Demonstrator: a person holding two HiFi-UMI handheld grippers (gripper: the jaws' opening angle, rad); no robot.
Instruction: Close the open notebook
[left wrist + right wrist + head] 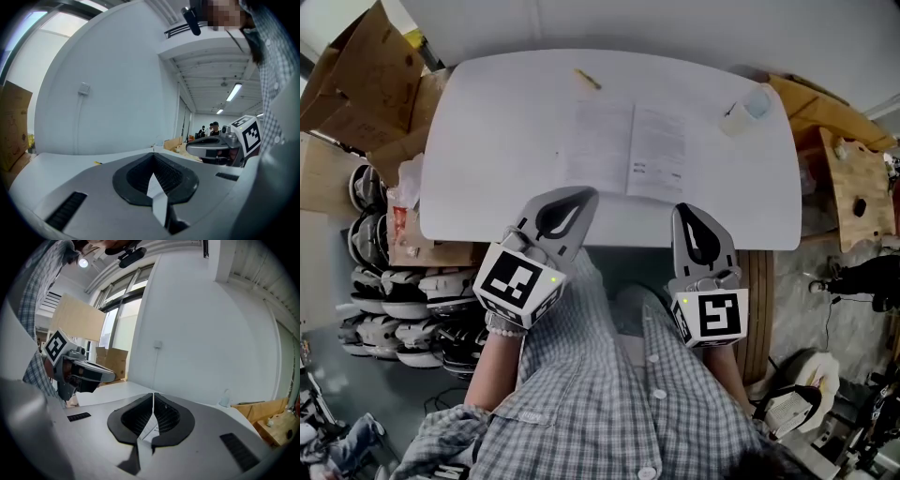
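The open notebook [628, 150] lies flat in the middle of the white table [487, 141], both pages facing up. My left gripper [585, 194] is shut and empty; its tip hangs over the table's near edge, just short of the left page. My right gripper [682, 208] is also shut with nothing in it, its tip at the near edge below the right page. In the left gripper view the jaws [153, 154] meet at the tip. The right gripper view shows its jaws [153, 393] pressed together too. Neither gripper touches the notebook.
A yellow pencil [588, 79] lies at the table's far side. A small clear cup and a roll [745, 111] stand at the far right corner. Cardboard boxes [366, 75] and stacked helmets [394, 291] flank the left side. Wooden boards [853, 178] stand to the right.
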